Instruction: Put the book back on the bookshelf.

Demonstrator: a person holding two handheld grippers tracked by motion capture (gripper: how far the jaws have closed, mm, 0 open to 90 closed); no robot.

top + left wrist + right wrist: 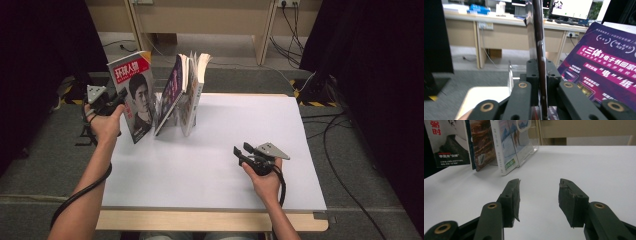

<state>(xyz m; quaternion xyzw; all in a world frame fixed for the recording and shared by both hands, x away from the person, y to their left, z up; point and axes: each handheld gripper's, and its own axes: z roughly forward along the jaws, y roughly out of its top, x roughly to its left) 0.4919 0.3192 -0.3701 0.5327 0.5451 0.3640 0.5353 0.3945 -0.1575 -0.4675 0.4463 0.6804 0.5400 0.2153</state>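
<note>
Left gripper [116, 101] clamped on one magazine [134, 95], held upright. Right gripper [539, 195] jaws wide apart, empty, resting on table [240, 130]. Three books [185, 90] in stand.

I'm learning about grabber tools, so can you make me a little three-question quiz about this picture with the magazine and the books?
1. True or false: the left gripper is clamped on the magazine.
2. Are the jaws of the right gripper open or shut?
3. What do the books lean in: A) a clear stand, B) a basket, C) a drawer?

Key: 1 true. 2 open, holding nothing, over the white table. 3 A.
</note>
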